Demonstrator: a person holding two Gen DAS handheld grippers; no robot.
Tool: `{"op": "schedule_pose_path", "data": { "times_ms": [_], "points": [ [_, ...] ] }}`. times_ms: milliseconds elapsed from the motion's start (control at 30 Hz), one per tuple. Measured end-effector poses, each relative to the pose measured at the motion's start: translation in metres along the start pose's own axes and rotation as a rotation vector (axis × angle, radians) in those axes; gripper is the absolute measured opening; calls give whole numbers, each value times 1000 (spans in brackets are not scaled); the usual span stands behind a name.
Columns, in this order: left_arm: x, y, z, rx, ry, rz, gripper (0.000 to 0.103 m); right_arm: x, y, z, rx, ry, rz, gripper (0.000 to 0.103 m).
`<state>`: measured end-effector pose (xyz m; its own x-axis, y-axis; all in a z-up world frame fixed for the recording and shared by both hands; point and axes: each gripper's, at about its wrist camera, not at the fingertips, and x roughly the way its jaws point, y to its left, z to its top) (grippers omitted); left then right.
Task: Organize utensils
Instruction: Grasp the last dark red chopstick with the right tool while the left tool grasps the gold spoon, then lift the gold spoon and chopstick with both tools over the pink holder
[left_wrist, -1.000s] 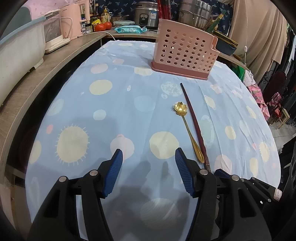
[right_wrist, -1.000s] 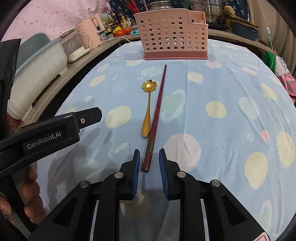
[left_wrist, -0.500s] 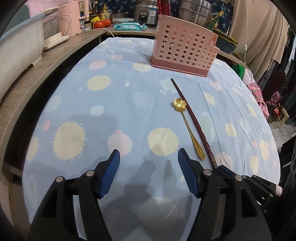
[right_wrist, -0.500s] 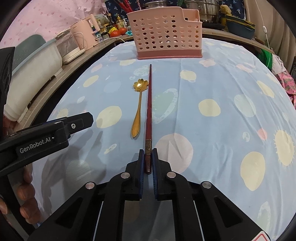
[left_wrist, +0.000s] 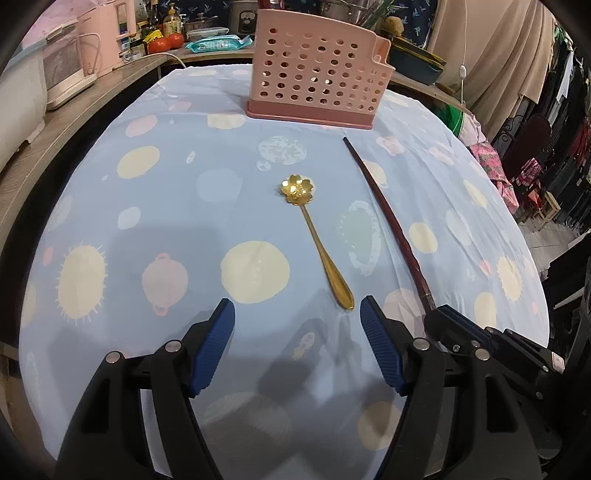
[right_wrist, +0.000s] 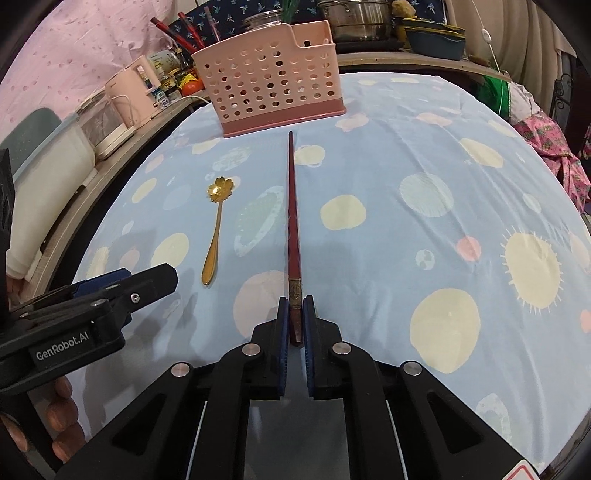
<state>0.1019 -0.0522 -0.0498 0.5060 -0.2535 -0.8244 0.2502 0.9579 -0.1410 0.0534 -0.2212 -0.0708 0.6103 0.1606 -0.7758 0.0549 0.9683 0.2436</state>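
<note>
A dark red chopstick (right_wrist: 292, 218) points toward a pink perforated utensil basket (right_wrist: 267, 92) at the table's far side. My right gripper (right_wrist: 295, 314) is shut on the chopstick's near end; the chopstick (left_wrist: 388, 218) looks lifted slightly off the cloth. A gold spoon with a flower-shaped bowl (right_wrist: 216, 225) lies on the cloth left of the chopstick. My left gripper (left_wrist: 295, 332) is open and empty, just short of the spoon's handle tip (left_wrist: 343, 299). The basket (left_wrist: 317, 77) also shows in the left wrist view.
The table has a light blue cloth with dots and suns (left_wrist: 147, 221). A wooden counter (left_wrist: 55, 122) on the left carries pink appliances, tomatoes and bottles. Pots and bowls (right_wrist: 432, 40) stand behind the basket. Clothing (left_wrist: 546, 110) hangs at the right.
My right gripper closed on the chopstick's near end and swung it to the right, away from the spoon. My left gripper moved forward toward the spoon's handle, still open.
</note>
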Motion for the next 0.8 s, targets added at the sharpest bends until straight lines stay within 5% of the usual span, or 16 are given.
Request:
{"op": "schedule_pose_path", "data": {
  "times_ms": [133, 400, 600, 800],
  "points": [
    [10, -5, 5, -1, 10, -9, 66, 0, -4, 1, 7, 2, 3, 7],
    [21, -13, 4, 37, 18, 26, 46, 2, -5, 0, 6, 6, 9, 7],
    [19, -8, 4, 31, 19, -10, 11, 3, -4, 0, 6, 8, 11, 7],
    [9, -3, 2, 8, 7, -34, 10, -1, -1, -1, 1, 9, 20, 7]
  ]
}}
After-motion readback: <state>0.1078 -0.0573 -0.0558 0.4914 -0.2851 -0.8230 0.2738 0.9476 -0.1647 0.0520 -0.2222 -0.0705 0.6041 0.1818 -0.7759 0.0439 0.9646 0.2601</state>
